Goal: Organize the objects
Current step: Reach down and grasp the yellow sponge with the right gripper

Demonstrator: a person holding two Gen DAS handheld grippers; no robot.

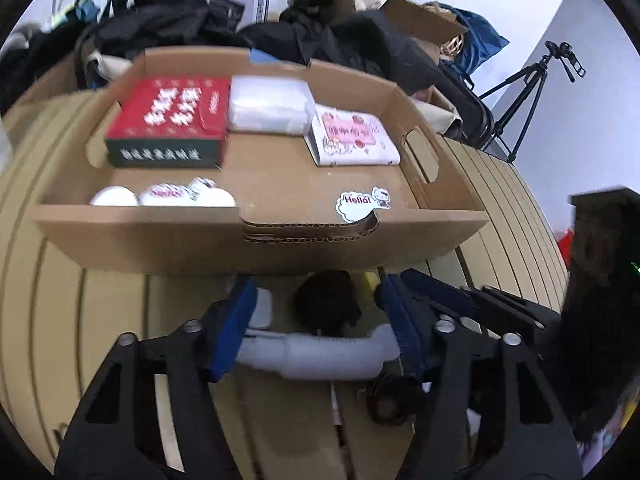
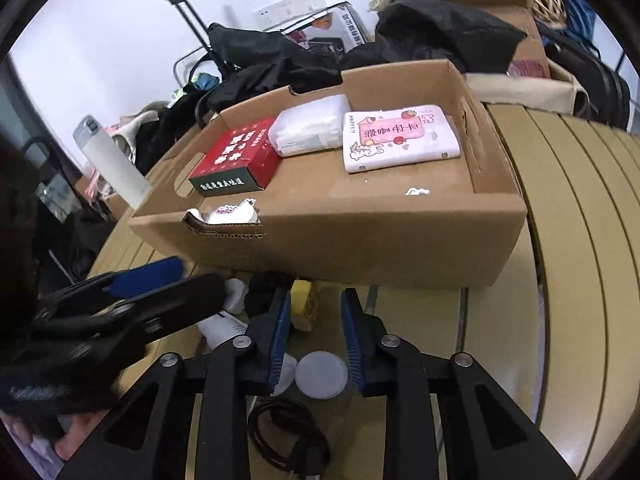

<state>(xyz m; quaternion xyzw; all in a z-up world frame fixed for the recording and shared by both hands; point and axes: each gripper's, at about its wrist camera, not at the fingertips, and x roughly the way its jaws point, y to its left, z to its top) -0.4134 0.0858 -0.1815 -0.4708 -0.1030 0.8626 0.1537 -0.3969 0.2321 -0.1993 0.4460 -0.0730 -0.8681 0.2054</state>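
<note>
left tool [image 1: 316,320] straddles white tube [image 1: 320,354]; cardboard tray [image 1: 264,240] beyond holds red box [image 1: 172,112].

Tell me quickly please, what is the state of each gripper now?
Left gripper: partly open around white bottle; grip cannot be told.
Right gripper: narrow around white round lid; grip cannot be told.
</note>
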